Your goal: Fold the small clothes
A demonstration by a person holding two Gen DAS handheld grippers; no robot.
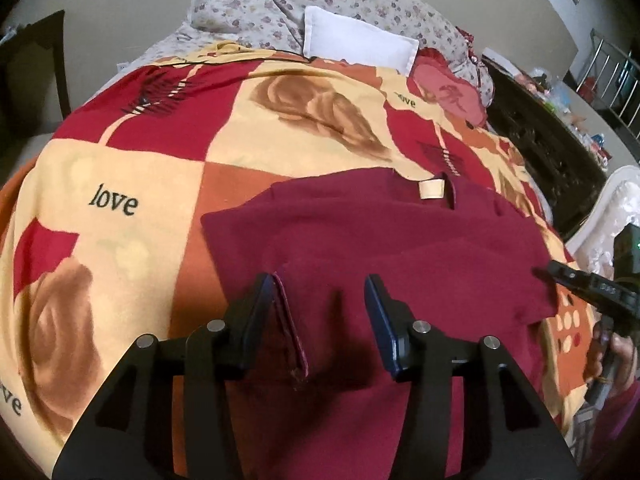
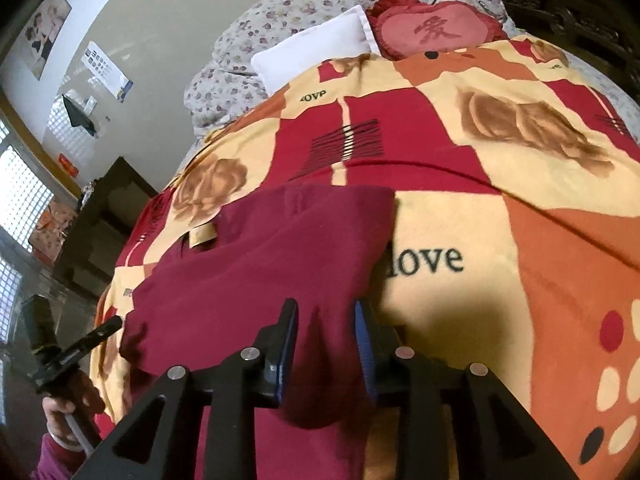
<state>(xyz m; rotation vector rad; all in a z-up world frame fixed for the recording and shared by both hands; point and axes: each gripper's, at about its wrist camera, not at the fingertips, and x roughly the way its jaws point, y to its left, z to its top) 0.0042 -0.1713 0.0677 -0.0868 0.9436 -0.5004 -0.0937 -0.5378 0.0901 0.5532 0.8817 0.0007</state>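
A dark red garment (image 1: 360, 232) lies spread flat on the bed, its beige neck label (image 1: 431, 190) at the far edge. My left gripper (image 1: 319, 280) stands open over the near part; a folded hem edge (image 1: 290, 320) rests against the left finger, and the other pad is clear of the cloth. In the right wrist view the same garment (image 2: 248, 272) lies left of centre. My right gripper (image 2: 325, 304) is open at its near right corner, with a raised fold of the cloth between the jaws. One finger of the right gripper (image 1: 560, 272) shows at the garment's right edge.
The bed is covered by a red, orange and cream blanket (image 1: 112, 200) printed with "love" and roses. At its head are a white pillow (image 1: 360, 40), a red heart cushion (image 1: 448, 92) and a floral quilt (image 1: 248, 12). A dark wooden cabinet (image 1: 540, 140) stands to the right.
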